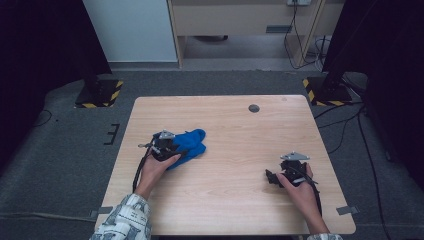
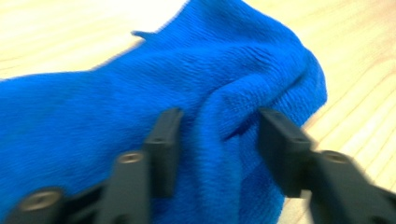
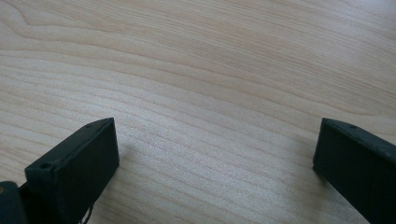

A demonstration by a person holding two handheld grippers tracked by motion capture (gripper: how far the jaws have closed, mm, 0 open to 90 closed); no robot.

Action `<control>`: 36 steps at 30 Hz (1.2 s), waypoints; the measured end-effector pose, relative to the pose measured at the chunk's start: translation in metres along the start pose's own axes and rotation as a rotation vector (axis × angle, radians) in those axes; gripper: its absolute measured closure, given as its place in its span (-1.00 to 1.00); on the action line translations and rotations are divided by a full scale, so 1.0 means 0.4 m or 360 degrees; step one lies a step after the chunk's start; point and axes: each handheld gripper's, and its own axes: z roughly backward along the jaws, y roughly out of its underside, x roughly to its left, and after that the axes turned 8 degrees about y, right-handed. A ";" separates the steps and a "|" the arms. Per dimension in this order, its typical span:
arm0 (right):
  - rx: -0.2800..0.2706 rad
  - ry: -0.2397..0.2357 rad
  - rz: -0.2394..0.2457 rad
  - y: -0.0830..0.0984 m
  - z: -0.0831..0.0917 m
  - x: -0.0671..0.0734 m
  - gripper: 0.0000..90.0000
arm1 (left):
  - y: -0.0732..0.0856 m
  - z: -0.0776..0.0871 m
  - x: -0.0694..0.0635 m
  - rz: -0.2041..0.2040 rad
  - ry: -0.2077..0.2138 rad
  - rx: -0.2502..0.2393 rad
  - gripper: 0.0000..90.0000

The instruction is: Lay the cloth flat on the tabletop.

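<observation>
We had our left tool point(image 2: 217, 135) half spread astride a raised fold of the crumpled blue knitted cloth point(image 2: 140, 102) on the pale wooden surface point(image 3: 210, 70), probably for gripping; our right tool point(image 3: 215, 154) rested wide apart, empty.

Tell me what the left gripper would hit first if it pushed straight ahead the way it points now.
The blue cloth: a raised fold of it already sits between the left gripper fingers, so it would probably bunch the cloth along the table.

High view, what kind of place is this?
Probably a lab or recording workspace: a light wooden table on grey carpet, dark stands on yellow-and-black striped bases, and loose black cables across the floor.
</observation>
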 end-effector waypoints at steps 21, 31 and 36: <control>0.0001 0.0000 -0.0003 0.000 0.000 0.000 -0.99 | -0.034 0.017 -0.067 -0.0024 -0.0011 -0.0114 0.91; -0.0001 0.0003 -0.0001 0.000 0.000 0.000 -0.99 | -0.084 -0.016 -0.172 -0.0118 0.0173 -0.0124 0.91; -0.0001 0.0005 0.0000 0.000 0.000 0.000 -0.99 | -0.094 -0.043 -0.226 -0.0152 0.0274 -0.0114 0.91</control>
